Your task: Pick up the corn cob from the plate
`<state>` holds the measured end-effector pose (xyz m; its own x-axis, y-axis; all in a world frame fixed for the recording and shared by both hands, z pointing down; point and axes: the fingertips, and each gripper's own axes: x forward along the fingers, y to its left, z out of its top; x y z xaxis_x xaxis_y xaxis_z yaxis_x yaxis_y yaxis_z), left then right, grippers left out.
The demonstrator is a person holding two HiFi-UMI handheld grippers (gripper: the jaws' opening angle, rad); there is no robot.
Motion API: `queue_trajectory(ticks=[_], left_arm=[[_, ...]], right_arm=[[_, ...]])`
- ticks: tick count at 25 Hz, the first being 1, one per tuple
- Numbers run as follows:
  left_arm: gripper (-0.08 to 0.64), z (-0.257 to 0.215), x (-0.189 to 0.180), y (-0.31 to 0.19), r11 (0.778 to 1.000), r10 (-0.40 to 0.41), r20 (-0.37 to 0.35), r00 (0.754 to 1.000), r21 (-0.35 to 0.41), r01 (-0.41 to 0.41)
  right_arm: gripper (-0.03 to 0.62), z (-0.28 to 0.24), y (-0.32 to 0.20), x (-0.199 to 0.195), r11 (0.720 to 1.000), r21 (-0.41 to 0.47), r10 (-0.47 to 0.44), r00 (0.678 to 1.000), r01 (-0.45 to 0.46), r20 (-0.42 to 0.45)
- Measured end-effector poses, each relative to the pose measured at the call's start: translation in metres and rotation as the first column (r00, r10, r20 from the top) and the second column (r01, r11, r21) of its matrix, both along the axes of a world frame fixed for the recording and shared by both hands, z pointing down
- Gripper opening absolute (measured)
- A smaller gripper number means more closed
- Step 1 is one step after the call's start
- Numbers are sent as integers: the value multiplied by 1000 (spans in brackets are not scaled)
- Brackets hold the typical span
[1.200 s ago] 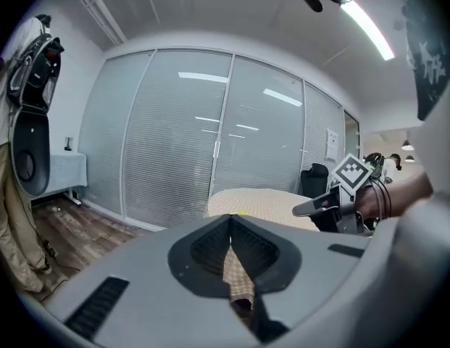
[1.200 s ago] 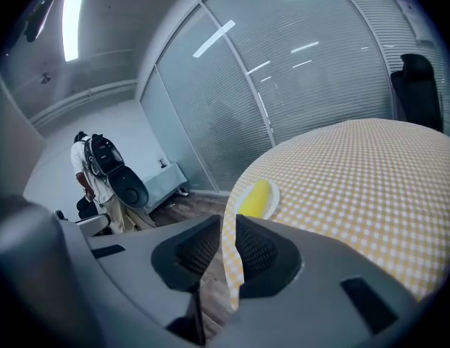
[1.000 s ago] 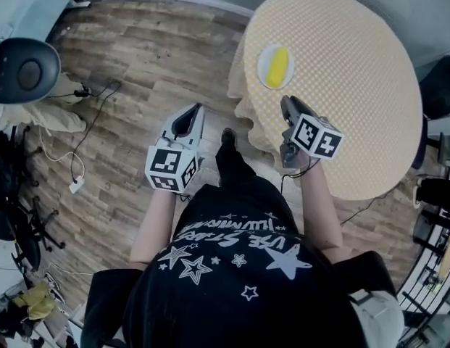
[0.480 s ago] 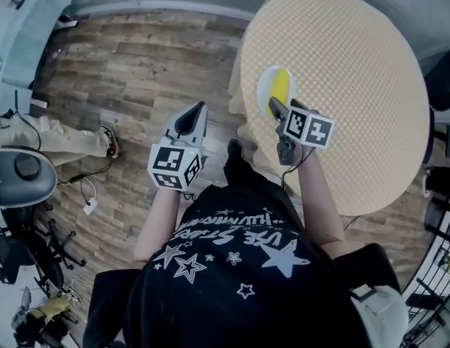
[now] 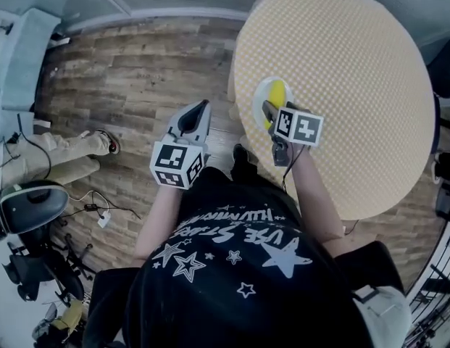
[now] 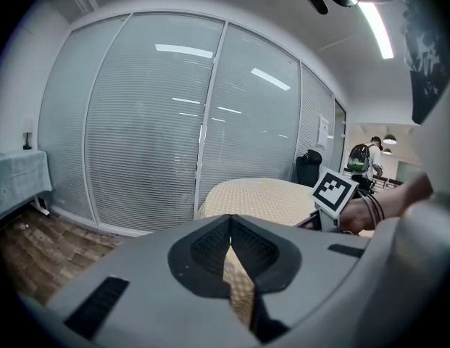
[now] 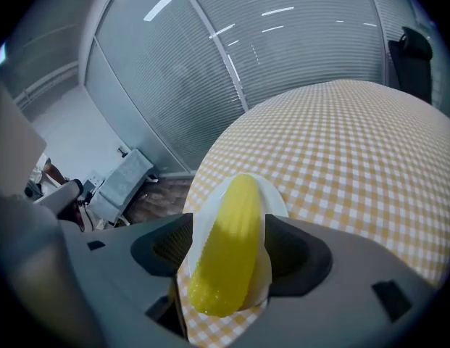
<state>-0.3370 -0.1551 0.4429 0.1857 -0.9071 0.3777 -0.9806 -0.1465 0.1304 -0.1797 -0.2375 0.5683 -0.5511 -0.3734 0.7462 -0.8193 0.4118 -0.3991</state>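
A yellow corn cob (image 5: 277, 93) lies on a small white plate (image 5: 258, 101) near the left edge of the round checked table (image 5: 355, 85). My right gripper (image 5: 269, 110) points down at the plate's near side, and its jaws are opening. In the right gripper view the corn cob (image 7: 228, 249) lies lengthwise between the two jaws with a gap on each side, resting on the plate (image 7: 272, 200). My left gripper (image 5: 200, 108) hangs over the wooden floor left of the table. In the left gripper view its jaws stand together, only a thin slit between them (image 6: 230, 245).
The table (image 7: 355, 158) stands by a glass wall with blinds (image 6: 145, 122). Cables and a dark chair (image 5: 29, 209) are on the wooden floor at the left, with someone's trouser leg and shoe (image 5: 72, 151) there. A person with a backpack (image 6: 362, 158) stands far off.
My right gripper has moved forward and down to the plate and now straddles the corn cob's near end. The left gripper moved along beside the table, still shut.
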Motion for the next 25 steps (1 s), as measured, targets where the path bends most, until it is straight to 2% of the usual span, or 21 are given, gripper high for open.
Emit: queue_trajectory(ticks=[4,8,15,18,22,25], left_arm=[[8,-1,-6,-14,999,34,-5,999,-1,-34],[8,8,-5,-33,994,104,-18,994,-13,-104],[8,18,-1,-64,971,234,-61,970,-28,-236],[8,23,-3,-75,959,279,-72,958,-33,-282],[8,29,-8,-90,937,344,-63,937,-44,-347],[8,32,-13,-101,925,374,-70,925,-48,-378]], right_arm=[[286,2,1,-3,1000,-12,10,1000,-10,-14],[285,13,4,0,999,-37,33,998,-35,-51],[285,25,6,-3,995,-63,63,986,-73,-153],[285,33,5,-4,994,-58,77,972,-92,-223],[284,38,2,-3,996,-20,79,937,-91,-340],[284,41,-1,-7,994,-33,81,929,-100,-361]])
